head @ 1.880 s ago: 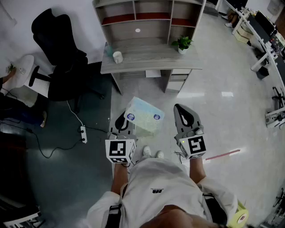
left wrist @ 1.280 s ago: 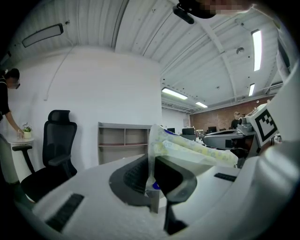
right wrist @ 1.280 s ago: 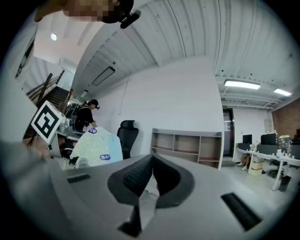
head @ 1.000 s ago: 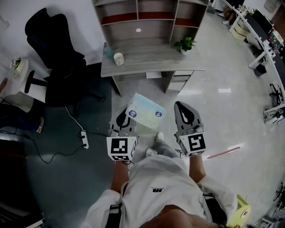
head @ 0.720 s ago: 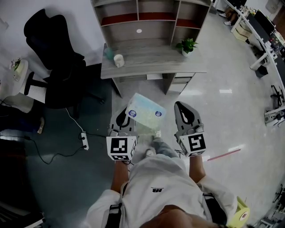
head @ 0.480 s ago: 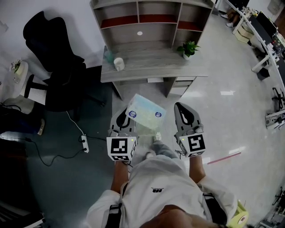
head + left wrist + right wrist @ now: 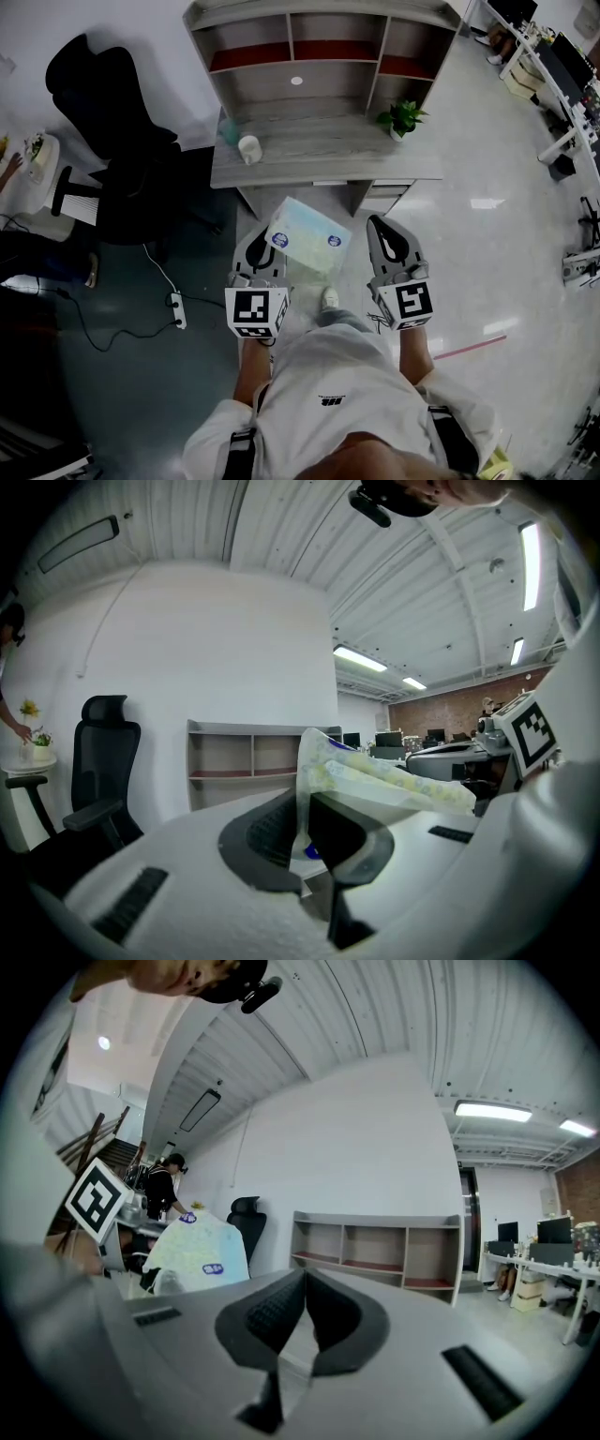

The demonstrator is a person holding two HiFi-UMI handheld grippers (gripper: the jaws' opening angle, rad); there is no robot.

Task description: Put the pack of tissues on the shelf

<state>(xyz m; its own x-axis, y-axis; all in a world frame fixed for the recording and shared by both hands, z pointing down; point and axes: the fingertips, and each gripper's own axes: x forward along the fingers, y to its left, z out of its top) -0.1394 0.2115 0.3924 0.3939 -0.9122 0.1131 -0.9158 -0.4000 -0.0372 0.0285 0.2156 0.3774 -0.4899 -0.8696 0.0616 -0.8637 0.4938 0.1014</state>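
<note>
You're mid-carry: your left gripper (image 7: pixel 262 251) is clamped on a corner of the pack of tissues (image 7: pixel 307 234), held well short of the shelf (image 7: pixel 323 52). Your right gripper (image 7: pixel 388 240) is closed and empty. Next, you likely step closer and lift the pack over the desk (image 7: pixel 328 155).

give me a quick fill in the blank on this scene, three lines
1. The left gripper holds the pack of tissues, while the right gripper has its fingers closed on ____.
2. On the desk, a white cup stands toward the head view's left and a potted ____ toward its right.
3. The chair beside the desk is ____ in colour.

Missing words: nothing; plant; black.
</note>
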